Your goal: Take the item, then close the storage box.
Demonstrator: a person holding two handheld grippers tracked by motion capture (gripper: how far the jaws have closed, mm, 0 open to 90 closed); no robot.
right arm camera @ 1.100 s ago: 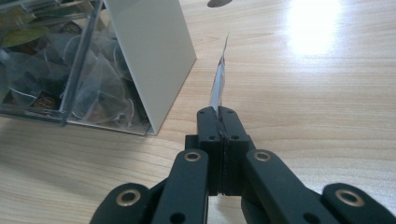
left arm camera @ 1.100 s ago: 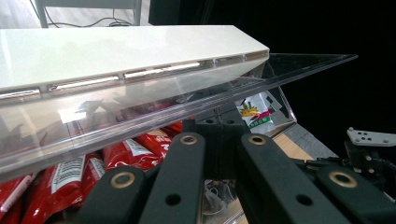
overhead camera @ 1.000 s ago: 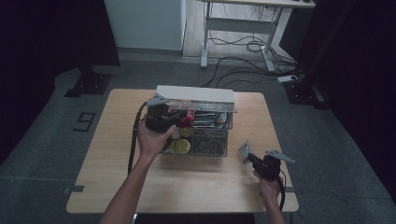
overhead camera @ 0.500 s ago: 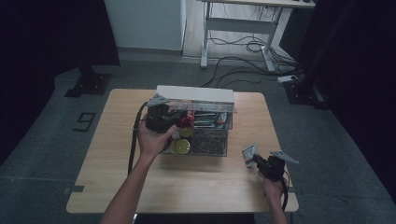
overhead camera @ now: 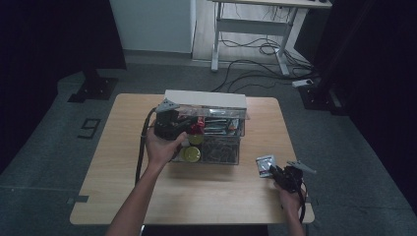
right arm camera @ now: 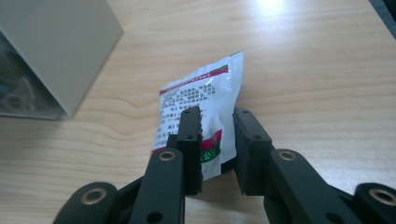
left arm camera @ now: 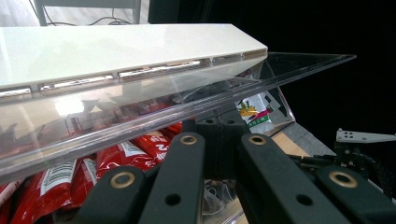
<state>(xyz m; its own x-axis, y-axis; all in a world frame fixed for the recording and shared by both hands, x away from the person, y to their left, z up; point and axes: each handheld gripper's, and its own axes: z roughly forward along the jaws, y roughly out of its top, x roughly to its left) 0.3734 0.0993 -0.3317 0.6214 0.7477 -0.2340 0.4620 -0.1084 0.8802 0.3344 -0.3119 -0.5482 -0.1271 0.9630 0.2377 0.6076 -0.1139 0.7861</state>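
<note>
1. My right tool [overhead camera: 274, 171] sits at 4 o'clock on the desk [overhead camera: 123, 147], well apart from the clear box [overhead camera: 216, 147] at centre.
2. In the right gripper view its jaws stand partly open around a white sachet [right arm camera: 198, 107]. The packet lies between them, and I can't tell if the pads actually pinch it.
3. My left tool [overhead camera: 169, 123] is at the box's 9 o'clock end, under the raised clear lid [left arm camera: 140, 107]. Jaws look nearly closed with a narrow gap. Whether they grip anything, cannot tell.
4. Sachet look: flat glossy foil pouch, white with small print, a red-and-green band along the top edge and a green patch low down. One corner is tilted up off the wood.
5. Doing it well, my guess: close squarely on the pouch's lower half, not the thin sealed corner, since the slick film will likely slip or crumple.
6. Keep the lid propped and steady so the box of red packets [left arm camera: 60, 177] stays reachable.
</note>
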